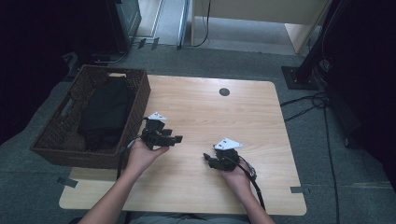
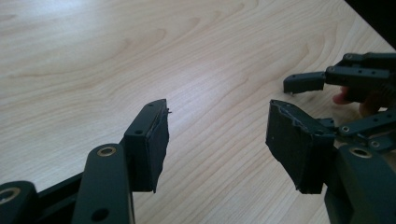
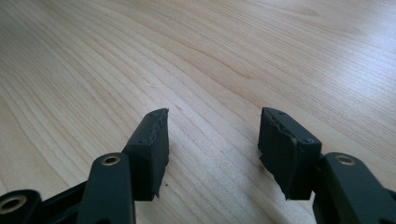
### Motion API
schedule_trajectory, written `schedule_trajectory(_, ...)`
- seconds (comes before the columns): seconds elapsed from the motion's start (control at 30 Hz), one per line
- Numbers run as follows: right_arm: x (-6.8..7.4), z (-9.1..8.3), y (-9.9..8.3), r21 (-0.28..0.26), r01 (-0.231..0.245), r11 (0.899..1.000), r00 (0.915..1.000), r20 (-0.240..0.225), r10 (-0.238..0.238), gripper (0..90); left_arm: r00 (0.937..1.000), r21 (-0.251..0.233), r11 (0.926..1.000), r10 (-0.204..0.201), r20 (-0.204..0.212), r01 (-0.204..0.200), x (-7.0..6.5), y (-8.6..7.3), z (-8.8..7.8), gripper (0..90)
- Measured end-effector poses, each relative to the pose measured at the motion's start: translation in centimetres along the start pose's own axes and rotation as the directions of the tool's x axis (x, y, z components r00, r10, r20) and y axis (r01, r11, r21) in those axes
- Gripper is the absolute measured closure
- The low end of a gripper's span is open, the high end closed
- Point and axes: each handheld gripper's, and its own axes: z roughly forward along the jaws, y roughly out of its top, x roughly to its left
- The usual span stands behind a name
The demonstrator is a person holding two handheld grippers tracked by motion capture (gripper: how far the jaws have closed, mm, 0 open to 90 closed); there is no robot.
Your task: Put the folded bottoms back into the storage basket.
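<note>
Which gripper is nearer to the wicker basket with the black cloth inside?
The left. The left gripper is just beside the right wall of the wicker basket, jaws open. The right gripper is farther right over the table, also open.

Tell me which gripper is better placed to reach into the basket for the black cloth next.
Left, most likely. The left gripper is beside the basket that holds the black cloth, jaws open with nothing between them. The right gripper, also open, sits farther away across the table.

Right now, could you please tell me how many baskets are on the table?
1: a wicker basket at the table's left edge, holding black cloth.
</note>
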Motion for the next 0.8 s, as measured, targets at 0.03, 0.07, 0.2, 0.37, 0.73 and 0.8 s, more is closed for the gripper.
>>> schedule_trajectory(0.03, 0.0, 0.0, 0.0, 0.000, 0.003, 1.000, 1.0000, 0.002, -0.003, 43.0, 1.0000, 0.005, 1.0000, 0.005, 0.002, -0.005, 0.0, -0.2, 0.3, 38.8)
schedule_trajectory(0.07, 0.0, 0.0, 0.0, 0.000, 0.003, 1.000, 1.0000, 0.002, -0.003, 43.0, 1.0000, 0.005, 1.0000, 0.005, 0.002, -0.005, 0.0, -0.2, 0.3, 38.7)
schedule_trajectory(0.2, 0.0, 0.0, 0.0, 0.002, 0.007, 1.000, 1.0000, 0.003, -0.007, 43.0, 1.0000, 0.023, 0.9997, 0.007, -0.004, -0.007, -0.1, -1.0, 1.4, 38.5)
schedule_trajectory(0.37, 0.1, -0.1, 0.0, 0.006, 0.014, 1.000, 0.9999, 0.005, -0.014, 42.2, 0.9981, 0.060, 0.9968, 0.055, -0.028, -0.053, -0.3, -1.8, 2.6, 37.7)
schedule_trajectory(0.73, 0.3, -0.1, -0.1, 0.008, 0.015, 1.000, 0.9999, 0.004, -0.015, 41.0, 0.9962, 0.103, 0.9920, 0.077, -0.042, -0.072, -0.3, -2.8, 3.6, 36.7)
schedule_trajectory(0.8, 0.3, -0.1, -0.1, 0.009, 0.016, 1.000, 0.9999, 0.003, -0.016, 40.6, 0.9954, 0.113, 0.9906, 0.082, -0.049, -0.076, -0.2, -2.8, 3.7, 36.4)
